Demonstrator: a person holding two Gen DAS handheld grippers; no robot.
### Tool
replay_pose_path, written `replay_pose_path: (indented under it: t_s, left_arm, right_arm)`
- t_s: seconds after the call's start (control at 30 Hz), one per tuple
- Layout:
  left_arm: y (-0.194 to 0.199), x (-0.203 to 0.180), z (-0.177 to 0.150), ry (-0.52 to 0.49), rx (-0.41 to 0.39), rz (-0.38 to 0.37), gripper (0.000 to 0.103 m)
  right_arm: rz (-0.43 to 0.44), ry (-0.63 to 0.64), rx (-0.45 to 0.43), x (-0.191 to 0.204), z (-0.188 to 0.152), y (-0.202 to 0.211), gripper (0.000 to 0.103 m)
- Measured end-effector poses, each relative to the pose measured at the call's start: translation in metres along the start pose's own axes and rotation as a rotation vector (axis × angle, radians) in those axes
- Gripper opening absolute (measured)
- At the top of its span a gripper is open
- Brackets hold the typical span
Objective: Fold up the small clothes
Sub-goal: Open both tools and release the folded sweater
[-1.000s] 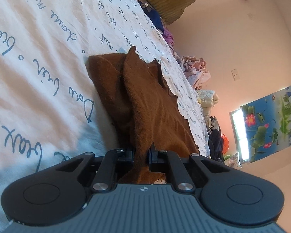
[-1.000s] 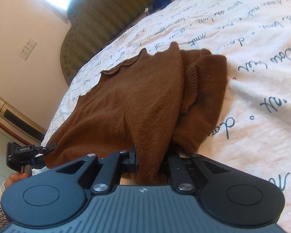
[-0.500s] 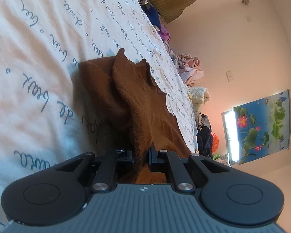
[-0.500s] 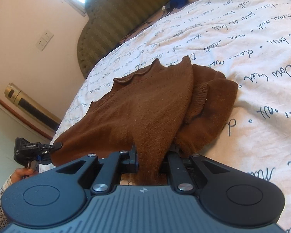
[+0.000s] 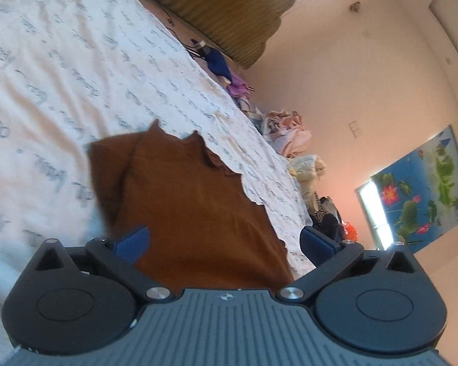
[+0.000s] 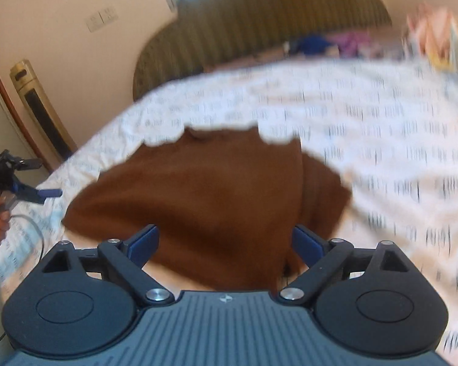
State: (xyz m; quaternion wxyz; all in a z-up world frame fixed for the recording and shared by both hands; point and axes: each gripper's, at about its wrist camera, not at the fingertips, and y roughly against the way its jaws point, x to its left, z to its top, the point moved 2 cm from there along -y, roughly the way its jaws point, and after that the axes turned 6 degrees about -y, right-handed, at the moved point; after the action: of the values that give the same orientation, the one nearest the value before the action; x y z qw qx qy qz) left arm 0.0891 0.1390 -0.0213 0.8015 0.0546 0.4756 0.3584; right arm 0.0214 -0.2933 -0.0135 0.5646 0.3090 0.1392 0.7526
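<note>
Both the left gripper (image 5: 224, 241) and right gripper (image 6: 226, 242) are opening, jaws apart; the brown sweater (image 5: 192, 210) lies centre frame, between and beyond unpressed pads.

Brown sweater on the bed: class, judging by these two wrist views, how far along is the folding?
Done: the brown sweater lies doubled over on the bedsheet, a sleeve tucked at one side. In hand: nothing; the left gripper and right gripper have their jaws opening, with cloth showing between them but not pinched. Left: perhaps another fold, and the pile of clothes along the bed's far edge.
</note>
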Motion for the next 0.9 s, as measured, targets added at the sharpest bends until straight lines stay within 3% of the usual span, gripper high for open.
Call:
replay_pose_path:
  t_s: [0.1, 0.17, 0.23, 0.3, 0.33, 0.4, 0.53, 0.6, 0.73, 0.9]
  left_arm:
    - [-0.05, -0.001, -0.02, -0.001, 0.018, -0.006, 0.103]
    - [-0.077, 0.015, -0.035, 0.009, 0.048, 0.086, 0.101]
    - [-0.075, 0.024, -0.043, -0.041, -0.003, 0.044, 0.099]
    - [-0.06, 0.025, -0.045, -0.017, 0.013, 0.067, 0.097]
    - [-0.05, 0.025, -0.045, 0.006, 0.015, 0.073, 0.103]
    - [-0.03, 0.022, -0.046, 0.024, -0.017, 0.113, 0.103]
    - [-0.014, 0.018, -0.042, 0.049, 0.023, 0.358, 0.103]
    - [-0.007, 0.018, -0.046, 0.035, 0.015, 0.372, 0.103]
    - [0.004, 0.017, -0.057, -0.051, 0.02, 0.474, 0.103]
    - [0.006, 0.022, -0.066, -0.097, 0.036, 0.494, 0.103]
  right_arm:
    - [-0.028, 0.06, -0.005, 0.005, 0.007, -0.048, 0.095]
    - [-0.102, 0.052, 0.097, -0.004, -0.001, -0.088, 0.094]
    - [-0.2, 0.088, 0.152, -0.023, -0.02, -0.113, 0.095]
    - [-0.175, 0.048, 0.111, -0.03, -0.025, -0.103, 0.099]
    - [-0.197, 0.031, 0.122, -0.027, -0.024, -0.098, 0.099]
    - [-0.212, 0.045, 0.118, -0.011, -0.017, -0.089, 0.1]
    - [-0.125, 0.039, 0.051, 0.034, 0.001, -0.078, 0.1]
    - [-0.09, 0.053, 0.047, 0.06, 0.01, -0.082, 0.1]
    - [-0.096, 0.127, 0.083, 0.112, 0.018, -0.105, 0.103]
    - [-0.073, 0.185, 0.08, 0.159, 0.02, -0.133, 0.103]
